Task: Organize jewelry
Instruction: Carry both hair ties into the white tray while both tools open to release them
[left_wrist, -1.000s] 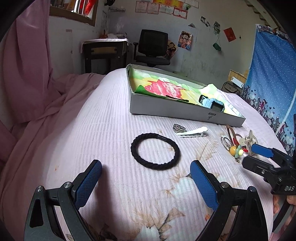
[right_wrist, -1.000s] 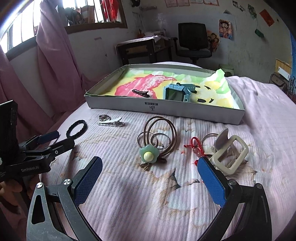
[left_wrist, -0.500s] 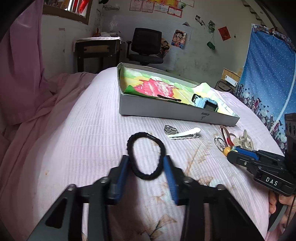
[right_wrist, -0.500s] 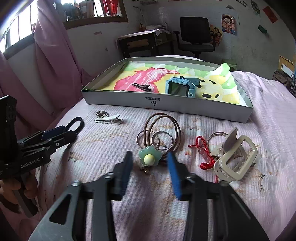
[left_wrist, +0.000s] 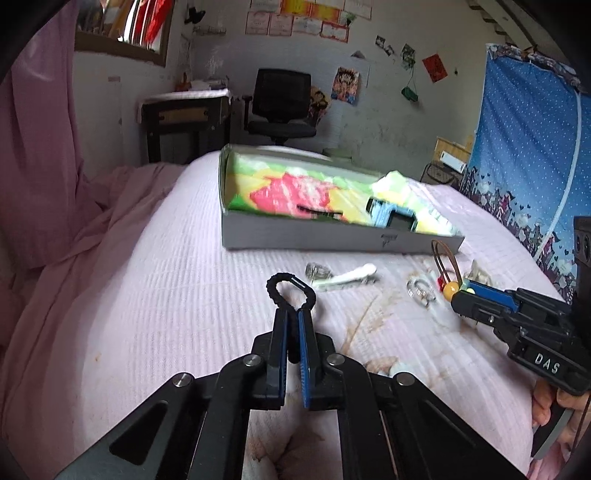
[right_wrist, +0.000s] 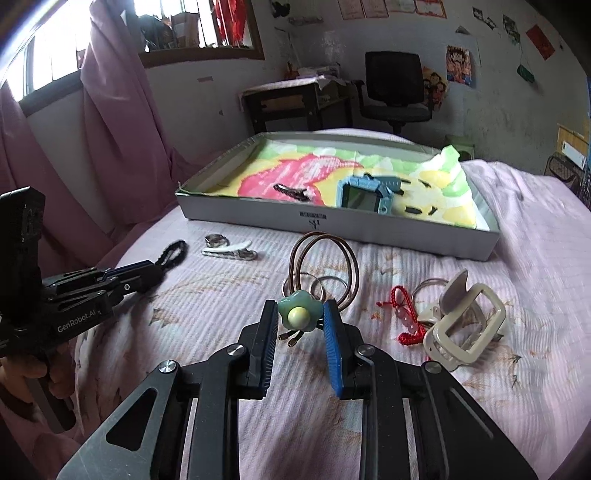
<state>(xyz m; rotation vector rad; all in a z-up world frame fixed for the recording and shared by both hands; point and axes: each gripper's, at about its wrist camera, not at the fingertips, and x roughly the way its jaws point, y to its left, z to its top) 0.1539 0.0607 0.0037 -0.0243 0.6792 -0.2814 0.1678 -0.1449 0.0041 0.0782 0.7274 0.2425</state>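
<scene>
My left gripper (left_wrist: 291, 314) is shut on the black hair tie (left_wrist: 290, 291), squeezed into a narrow loop on the pink bed; it also shows in the right wrist view (right_wrist: 173, 251). My right gripper (right_wrist: 300, 314) is shut on the green flower charm (right_wrist: 297, 314) of the brown hair ties (right_wrist: 325, 266). The grey tray (right_wrist: 332, 221) with a colourful lining holds a blue watch (right_wrist: 365, 195) and a black clip (right_wrist: 290, 191).
A ring (right_wrist: 216, 240) and a white clip (right_wrist: 229, 251) lie before the tray. A red bead cord (right_wrist: 402, 317) and a beige claw clip (right_wrist: 465, 325) lie to the right. A chair (right_wrist: 395, 92) and desk stand behind the bed.
Both grippers went from wide open to closed: the left onto the black hair tie, squashing it, the right onto the green flower charm.
</scene>
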